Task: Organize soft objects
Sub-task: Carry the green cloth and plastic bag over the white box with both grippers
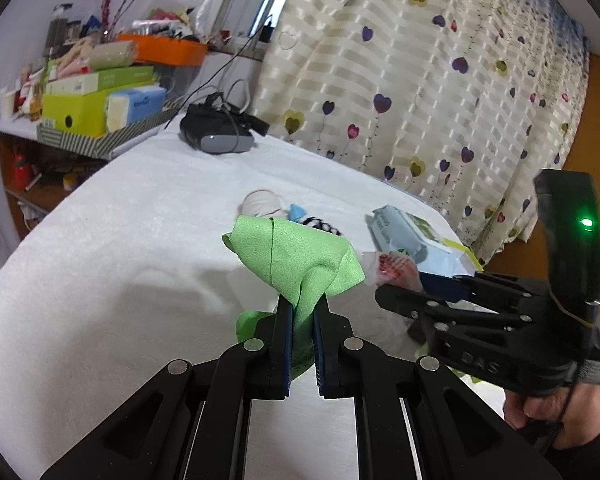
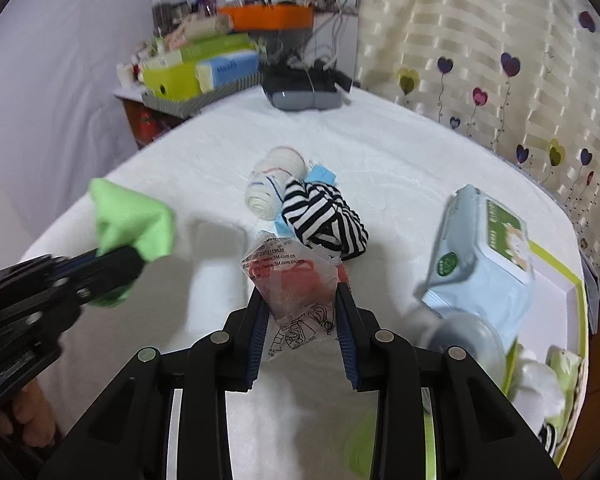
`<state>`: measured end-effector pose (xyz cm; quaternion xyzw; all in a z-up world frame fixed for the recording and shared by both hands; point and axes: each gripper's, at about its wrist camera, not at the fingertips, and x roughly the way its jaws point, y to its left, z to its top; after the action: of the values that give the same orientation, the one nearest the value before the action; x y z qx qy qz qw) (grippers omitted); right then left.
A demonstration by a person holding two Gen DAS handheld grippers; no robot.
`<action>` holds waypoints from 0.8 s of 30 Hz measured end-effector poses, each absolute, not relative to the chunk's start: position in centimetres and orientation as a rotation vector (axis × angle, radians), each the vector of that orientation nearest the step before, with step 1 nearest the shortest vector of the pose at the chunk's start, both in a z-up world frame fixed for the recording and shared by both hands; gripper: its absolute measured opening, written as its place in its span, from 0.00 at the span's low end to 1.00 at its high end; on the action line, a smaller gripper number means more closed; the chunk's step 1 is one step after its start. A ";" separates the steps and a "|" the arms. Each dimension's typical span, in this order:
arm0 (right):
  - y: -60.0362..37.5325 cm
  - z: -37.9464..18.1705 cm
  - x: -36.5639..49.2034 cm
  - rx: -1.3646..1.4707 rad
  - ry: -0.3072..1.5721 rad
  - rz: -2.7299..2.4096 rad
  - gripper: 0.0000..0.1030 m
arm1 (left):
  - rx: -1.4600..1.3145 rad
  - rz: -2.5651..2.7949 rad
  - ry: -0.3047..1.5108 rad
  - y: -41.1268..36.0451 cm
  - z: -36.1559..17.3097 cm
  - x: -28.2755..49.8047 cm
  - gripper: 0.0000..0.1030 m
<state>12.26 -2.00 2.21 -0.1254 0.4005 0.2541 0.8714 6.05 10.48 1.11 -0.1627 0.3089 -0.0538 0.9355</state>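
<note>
Between left jaws: green cloth [image 1: 300, 256] | bunched, creased, matte

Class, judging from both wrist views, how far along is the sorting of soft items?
Nothing looks clearly finished. In hand: left gripper clamps the green cloth; right gripper holds a clear packet. Left: striped sock, white roll, wipes pack.

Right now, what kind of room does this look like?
Probably a bedroom at home: a white bed cover as the work surface, a heart-patterned curtain hanging beside it, and a cluttered shelf of boxes at its far end.
</note>
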 end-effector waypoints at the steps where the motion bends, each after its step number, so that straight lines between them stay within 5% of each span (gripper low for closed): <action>1: -2.5 2.6 11.7 -0.248 0.827 0.536 0.33 | -0.327 -0.113 0.628 10.1 1.4 5.9 0.08; 24: -13.2 7.5 4.9 -0.066 0.643 0.497 0.33 | -0.188 -0.184 0.582 0.6 5.9 3.2 0.08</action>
<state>4.87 -13.22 7.53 -0.0319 0.3128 0.2416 0.9180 3.25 0.60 5.89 -0.0923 0.2862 -0.0904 0.9494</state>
